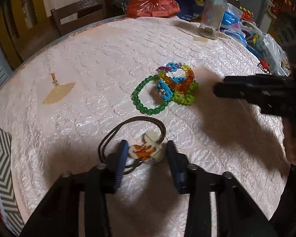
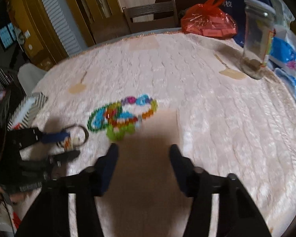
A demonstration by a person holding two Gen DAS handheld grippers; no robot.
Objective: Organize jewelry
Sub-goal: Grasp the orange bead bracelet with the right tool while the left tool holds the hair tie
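Left gripper [image 1: 146, 150], parted, straddling a white pendant [image 1: 148, 150] on its dark cord [image 1: 128, 124], pads clear. Right gripper [image 2: 144, 152], parted, empty, above the tablecloth [image 2: 207, 108]. Beyond, heaped bead bracelets [image 1: 167, 86]; farthest, glass jar [image 1: 212, 13].

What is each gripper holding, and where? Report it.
Right gripper: nothing, jaws open over the tablecloth. Left gripper: jaws straddle the white charm of the cord bracelet, which lies on the tablecloth; no clear grip shows.
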